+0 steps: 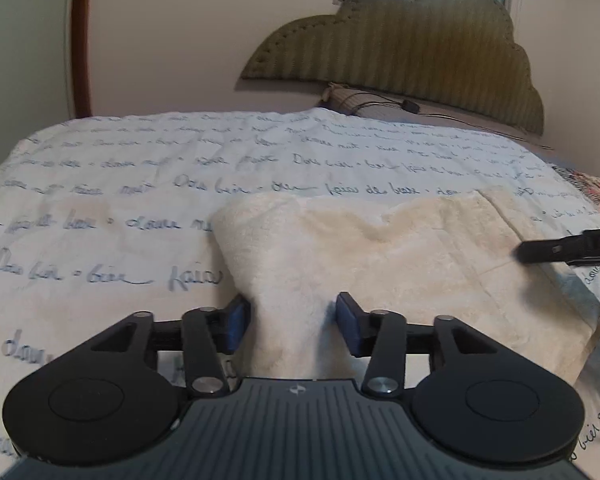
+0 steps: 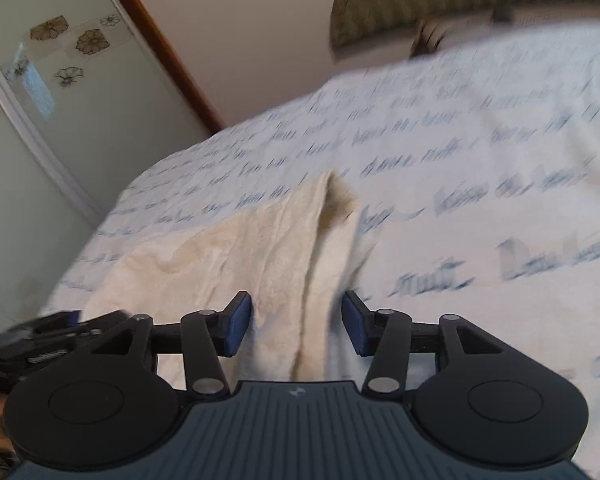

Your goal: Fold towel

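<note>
- Towel (image 1: 380,264), cream and already doubled over, lies on a bed's script-printed coverlet (image 1: 100,168), directly ahead of both hand-held grippers.
- Left hand-held gripper (image 1: 291,322) is released: its blue pads stand apart, a raised ridge of towel between them but apparently not pressed.
- Right hand-held gripper (image 2: 296,322) is likewise released, jaws spread either side of a towel edge, nothing clamped.
- Risk, as a judgement: loose terry could spring back or slump once let go, leaving the fold's edges misaligned; the hump just ahead of the left hand-held gripper suggests trapped slack.
- A pad withdrawing close to the pile might snag and drag a layer askew.
- Containers: none visible; only a padded headboard (image 1: 400,40) and a pillow (image 1: 360,100) far beyond the hand-held grippers.
</note>
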Available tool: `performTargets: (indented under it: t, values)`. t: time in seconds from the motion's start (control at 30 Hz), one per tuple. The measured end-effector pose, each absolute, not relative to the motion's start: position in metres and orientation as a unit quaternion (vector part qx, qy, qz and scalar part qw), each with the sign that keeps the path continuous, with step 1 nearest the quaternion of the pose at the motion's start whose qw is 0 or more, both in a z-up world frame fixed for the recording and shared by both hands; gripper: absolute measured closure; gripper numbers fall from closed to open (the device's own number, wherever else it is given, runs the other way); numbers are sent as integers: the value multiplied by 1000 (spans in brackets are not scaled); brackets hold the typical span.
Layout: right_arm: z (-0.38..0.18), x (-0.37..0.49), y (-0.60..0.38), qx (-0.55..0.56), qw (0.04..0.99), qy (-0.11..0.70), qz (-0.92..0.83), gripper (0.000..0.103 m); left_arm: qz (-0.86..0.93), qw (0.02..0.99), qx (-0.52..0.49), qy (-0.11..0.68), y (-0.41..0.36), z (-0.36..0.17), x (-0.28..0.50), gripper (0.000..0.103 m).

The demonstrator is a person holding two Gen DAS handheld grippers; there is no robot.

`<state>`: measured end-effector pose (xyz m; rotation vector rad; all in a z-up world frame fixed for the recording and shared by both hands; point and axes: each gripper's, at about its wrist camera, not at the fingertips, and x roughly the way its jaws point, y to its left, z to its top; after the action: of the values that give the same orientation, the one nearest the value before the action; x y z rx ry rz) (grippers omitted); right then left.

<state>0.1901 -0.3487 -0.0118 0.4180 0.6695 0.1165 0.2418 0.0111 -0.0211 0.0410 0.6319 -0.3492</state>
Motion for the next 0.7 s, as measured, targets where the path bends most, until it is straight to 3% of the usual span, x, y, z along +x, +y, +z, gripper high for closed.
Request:
performTargets:
  t: [0.13, 0.23, 0.4, 0.43, 0.5, 0.57, 0.7]
  values:
    - [18, 145, -328, 160, 948, 263, 80, 52, -144, 952, -1, 270, 19, -1, 209, 44]
    - [11, 135, -309, 175, 926, 290, 166, 52, -141, 950, -8, 277, 16, 8, 179, 25]
    - [-4, 125, -277, 84, 940, 322, 74, 53, -128, 948, 7, 293, 4, 5, 135, 17]
    - [2, 118, -275, 90, 942, 317, 65, 50, -122, 947, 7, 296, 2, 4, 128, 14]
    - [15, 104, -271, 99, 945, 306, 54, 33, -110, 947, 5, 303, -1, 2, 115, 12]
    - [30, 89, -266, 99, 949, 298, 39, 10, -99, 944, 4, 313, -6, -1, 104, 8]
    - [53, 64, -255, 100, 942, 320, 31, 7, -100, 937, 44, 332, -21, -11, 93, 8]
